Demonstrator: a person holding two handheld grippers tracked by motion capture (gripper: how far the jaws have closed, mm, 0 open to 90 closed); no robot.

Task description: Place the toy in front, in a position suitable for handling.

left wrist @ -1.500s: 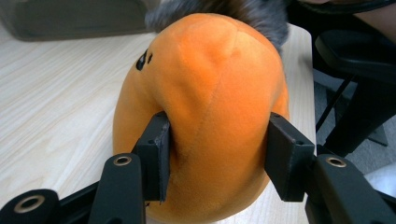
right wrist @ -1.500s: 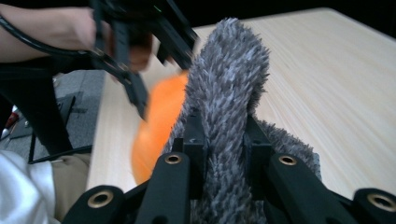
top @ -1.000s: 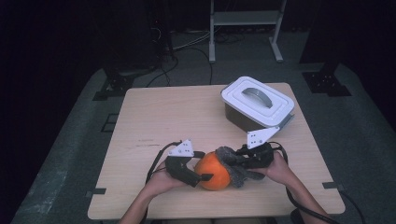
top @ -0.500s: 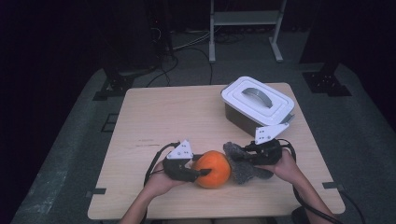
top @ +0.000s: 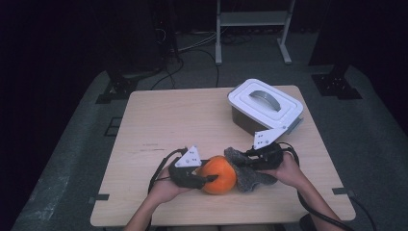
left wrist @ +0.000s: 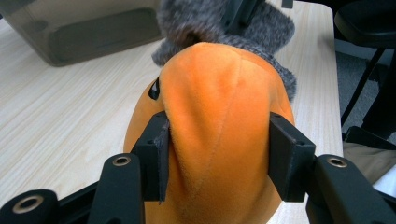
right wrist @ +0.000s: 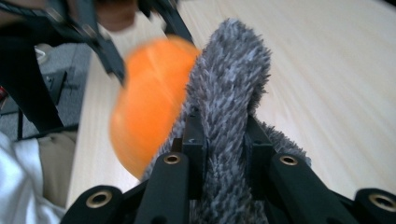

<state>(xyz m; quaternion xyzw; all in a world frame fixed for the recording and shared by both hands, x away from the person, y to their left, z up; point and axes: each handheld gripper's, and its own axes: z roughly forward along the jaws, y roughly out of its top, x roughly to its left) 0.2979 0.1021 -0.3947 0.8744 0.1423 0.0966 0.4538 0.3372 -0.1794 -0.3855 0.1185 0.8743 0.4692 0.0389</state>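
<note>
A round orange plush toy with a seamed, velvety skin (top: 219,174) is sitting at the near edge of the pale wooden table (top: 192,120), between the two hand-held tools. A grey shaggy fur piece (top: 248,169) is lying against its right side, touching it. In the left gripper view the orange plush (left wrist: 219,126) is showing a small black mark on its flank and a stitched seam running down its middle, with the grey fur (left wrist: 224,23) wrapping around its far end.

The left gripper (top: 204,179) has just been closing its jaws, and they are now pressing into the orange plush from both sides, denting the soft cloth. The right gripper (top: 246,162) is pinching a fold of the grey fur (right wrist: 229,102) between its jaws, which are standing close together with the pile bulging above them.

The table is standing on a grey carpeted floor (top: 67,159) in a dark room, with a white metal rack's legs (top: 252,29) and black cables (top: 192,62) behind it. A grey plastic box with a white handled lid (top: 265,105) is resting on the table's far right part, well apart from the toy.

The right gripper view is giving the orange plush (right wrist: 149,112) as a blur, plus the left gripper's black arms (right wrist: 102,37) beyond it; the left gripper view is bringing the grey box's translucent wall (left wrist: 93,32) close.
</note>
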